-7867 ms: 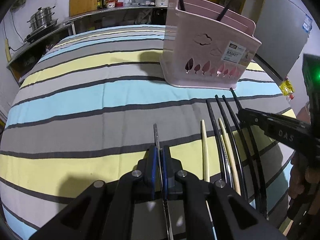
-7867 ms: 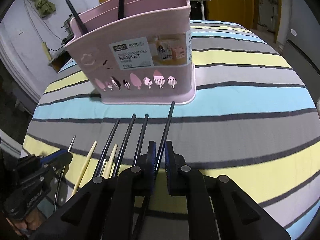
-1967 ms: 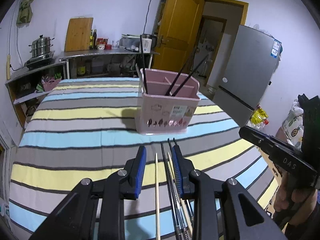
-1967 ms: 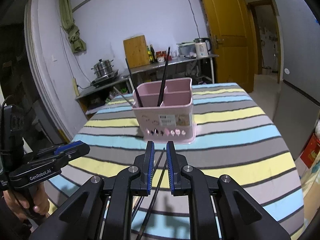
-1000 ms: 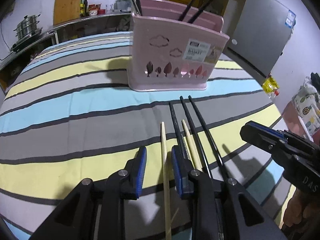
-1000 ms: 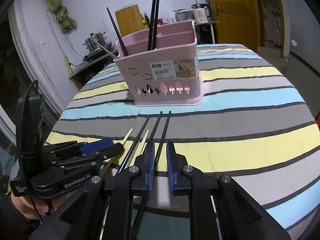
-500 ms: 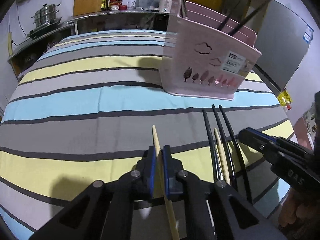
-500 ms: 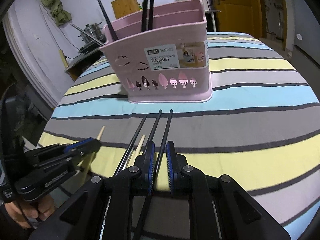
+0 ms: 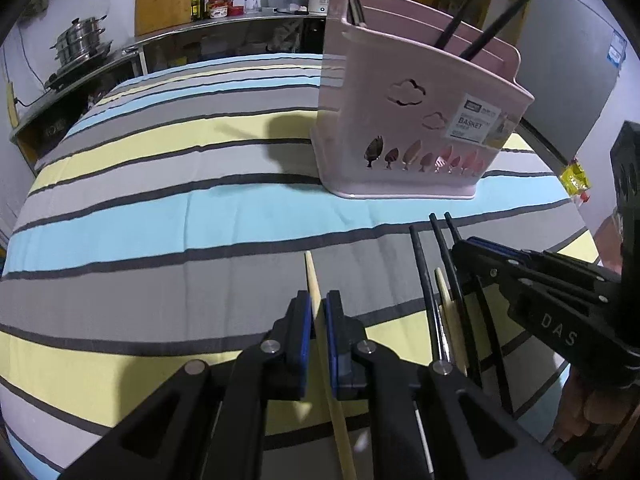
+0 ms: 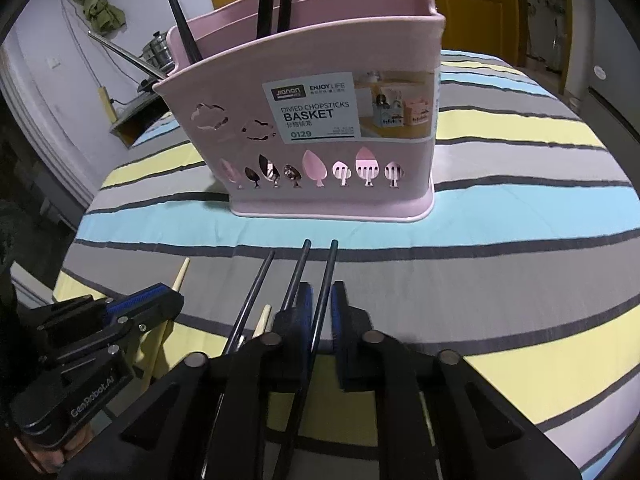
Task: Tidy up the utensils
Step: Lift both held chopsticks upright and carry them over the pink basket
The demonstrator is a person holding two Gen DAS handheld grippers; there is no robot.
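A pink chopsticks basket (image 9: 420,120) stands on the striped tablecloth, also in the right wrist view (image 10: 320,128), with several black chopsticks in it. My left gripper (image 9: 316,312) is shut on a pale wooden chopstick (image 9: 312,280) low over the cloth. My right gripper (image 10: 320,300) is shut on a black chopstick (image 10: 326,276). Two more black chopsticks (image 10: 256,292) and a second wooden chopstick (image 10: 262,320) lie to its left. The right gripper also shows in the left wrist view (image 9: 520,276).
The striped tablecloth (image 9: 160,216) covers the table. A counter (image 9: 180,36) with pots, bottles and a wooden board stands behind. A grey fridge (image 9: 580,72) is at the right. A yellow door (image 10: 476,4) is behind the basket.
Both grippers have moved closer to the chopsticks near the basket. The left gripper stays shut on the wooden chopstick; the right now grips a black chopstick.
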